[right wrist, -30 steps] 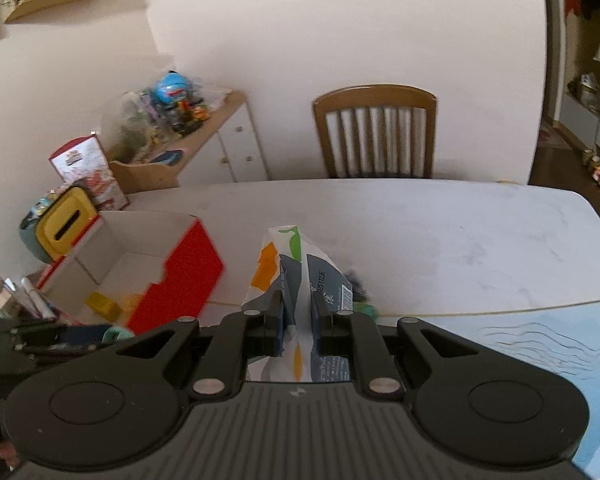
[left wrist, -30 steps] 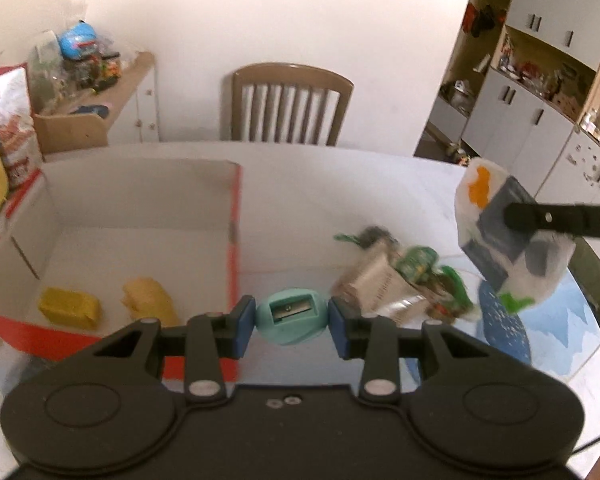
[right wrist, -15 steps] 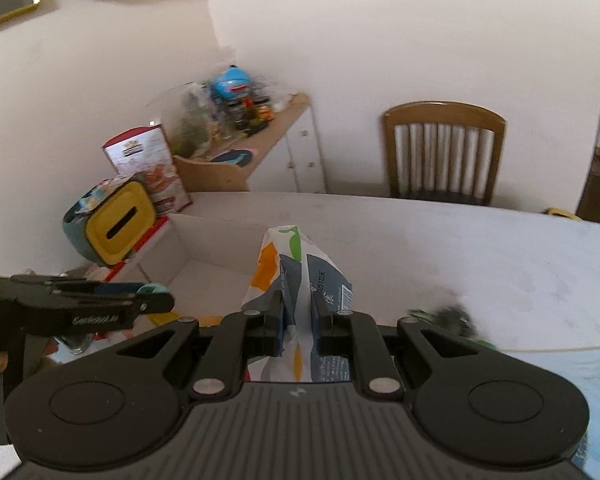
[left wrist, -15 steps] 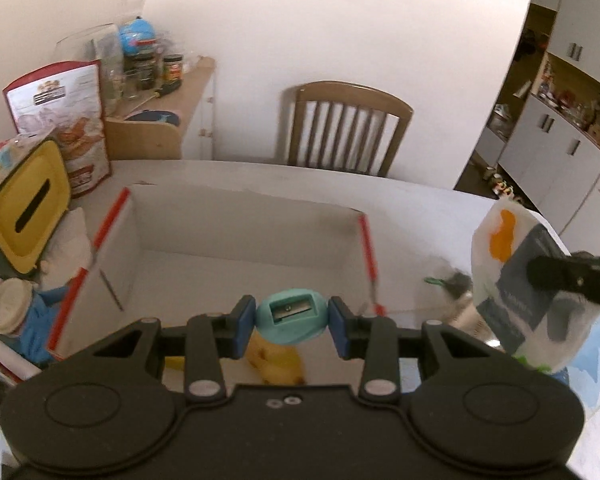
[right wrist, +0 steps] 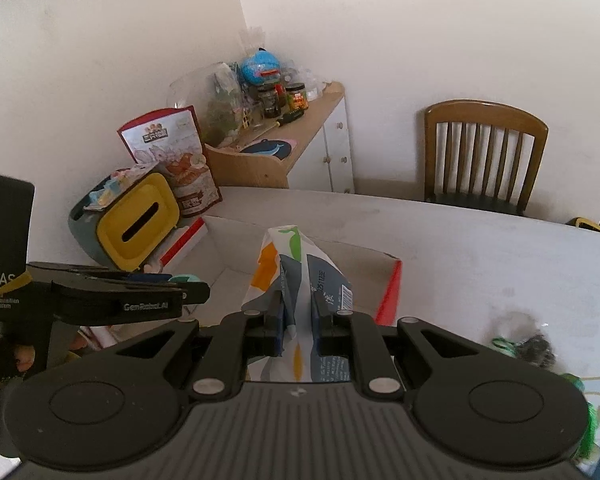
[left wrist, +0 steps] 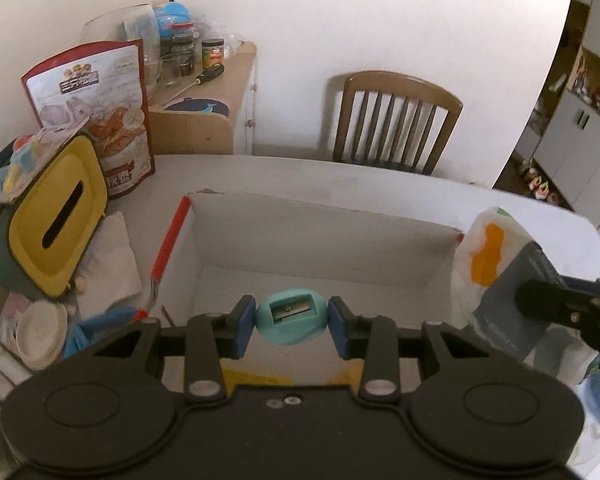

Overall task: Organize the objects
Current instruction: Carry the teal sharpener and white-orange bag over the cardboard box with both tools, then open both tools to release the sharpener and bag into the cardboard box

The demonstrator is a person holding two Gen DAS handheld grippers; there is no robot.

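Above the open cardboard box (left wrist: 312,240) on the table (right wrist: 480,248), the left tongs (left wrist: 292,320) are clenched on a teal pencil sharpener (left wrist: 291,319), pinched at its two sides by the blue pads (left wrist: 242,326). The sharpener's long axis runs across from pad to pad, and its blade slot faces back toward the camera. The right tongs (right wrist: 298,320) grasp a white snack packet (right wrist: 296,280) with orange, green and grey print; its long axis runs up and away from the tongs, top end pointing toward the box's far wall. In the left view the packet (left wrist: 496,256) hangs at the box's right edge. Half a second ago the left tongs were farther back from the box, and the right tongs sat well right of it; both have since moved in over it, grips unchanged.
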